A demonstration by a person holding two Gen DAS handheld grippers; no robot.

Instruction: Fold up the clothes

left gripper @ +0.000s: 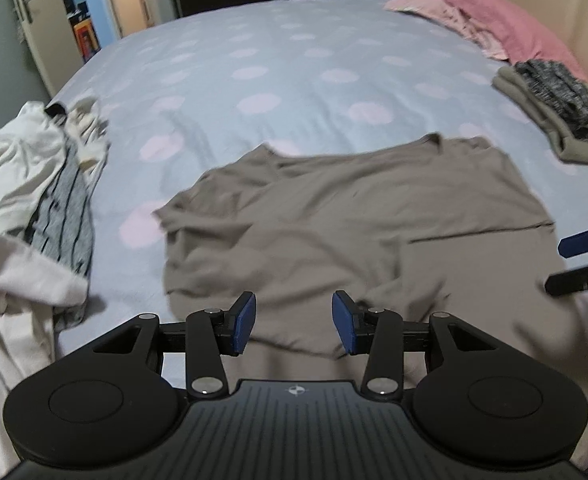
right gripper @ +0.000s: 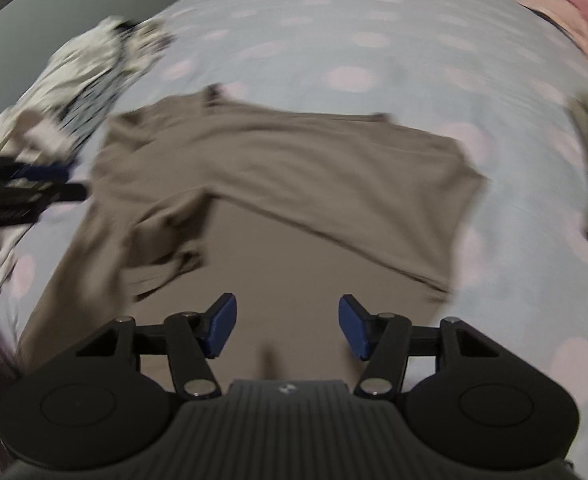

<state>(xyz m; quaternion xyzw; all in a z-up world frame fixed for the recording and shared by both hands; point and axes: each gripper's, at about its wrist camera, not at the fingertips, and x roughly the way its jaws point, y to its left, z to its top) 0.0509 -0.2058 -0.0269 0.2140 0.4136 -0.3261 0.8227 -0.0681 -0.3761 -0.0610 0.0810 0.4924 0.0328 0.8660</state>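
Note:
A taupe shirt (left gripper: 346, 224) lies spread and partly folded over itself on the bed; it also shows in the right wrist view (right gripper: 294, 184), blurred. My left gripper (left gripper: 294, 322) is open and empty, hovering over the shirt's near edge. My right gripper (right gripper: 288, 326) is open and empty, above the shirt's lower part. The right gripper's fingers (left gripper: 582, 240) show at the right edge of the left wrist view. The left gripper (right gripper: 46, 184) shows at the left edge of the right wrist view.
The bed has a pale blue cover with pink dots (left gripper: 294, 64). A heap of white and striped clothes (left gripper: 34, 200) lies at the left. Folded clothes (left gripper: 558, 104) are stacked at the right. A pink pillow (left gripper: 506, 20) lies at the far right by the headboard.

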